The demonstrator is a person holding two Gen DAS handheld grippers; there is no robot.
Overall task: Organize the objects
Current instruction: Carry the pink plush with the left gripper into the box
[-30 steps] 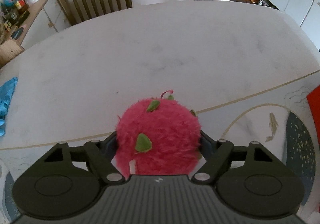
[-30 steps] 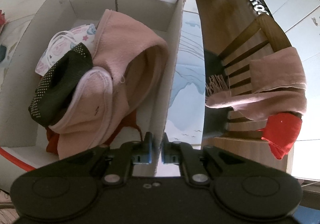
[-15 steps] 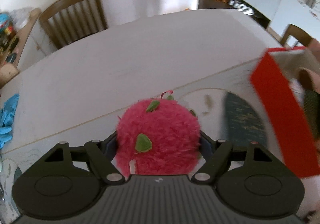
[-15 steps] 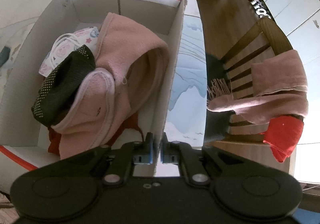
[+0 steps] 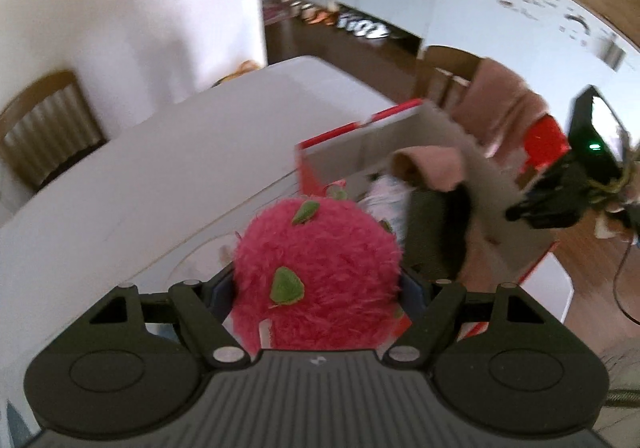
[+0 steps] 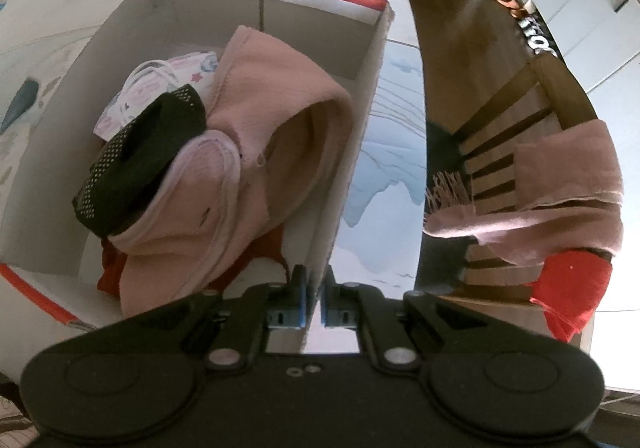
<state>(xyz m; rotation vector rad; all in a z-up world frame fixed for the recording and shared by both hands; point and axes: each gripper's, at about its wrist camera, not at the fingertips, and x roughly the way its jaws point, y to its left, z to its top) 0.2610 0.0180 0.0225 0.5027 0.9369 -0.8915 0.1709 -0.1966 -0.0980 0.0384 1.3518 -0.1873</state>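
Two grippers busy. Left gripper (image 5: 318,284) jaws wide, clamped round fuzzy pink plush (image 5: 316,268) with green leaf bits, held up over table (image 5: 160,184) right by box (image 6: 352,120) corner. Right gripper (image 6: 314,302) jaws almost closed, pinching box's right wall. Box sits on table, stuffed: pink hoodie (image 6: 272,136), black dotted cloth (image 6: 136,156), white mask (image 6: 160,84). Scarf (image 6: 560,184) draped over chair (image 6: 500,136) beside table.

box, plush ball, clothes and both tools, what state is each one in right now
box: open, no lid on it, its right wall pinched by the right tool
plush ball: gripped, off the table, not yet in the box
pink garment: crumpled, inside the box
black mesh piece: inside the box, partly under the pink garment
left tool: shut on the plush ball
right tool: shut on the box wall
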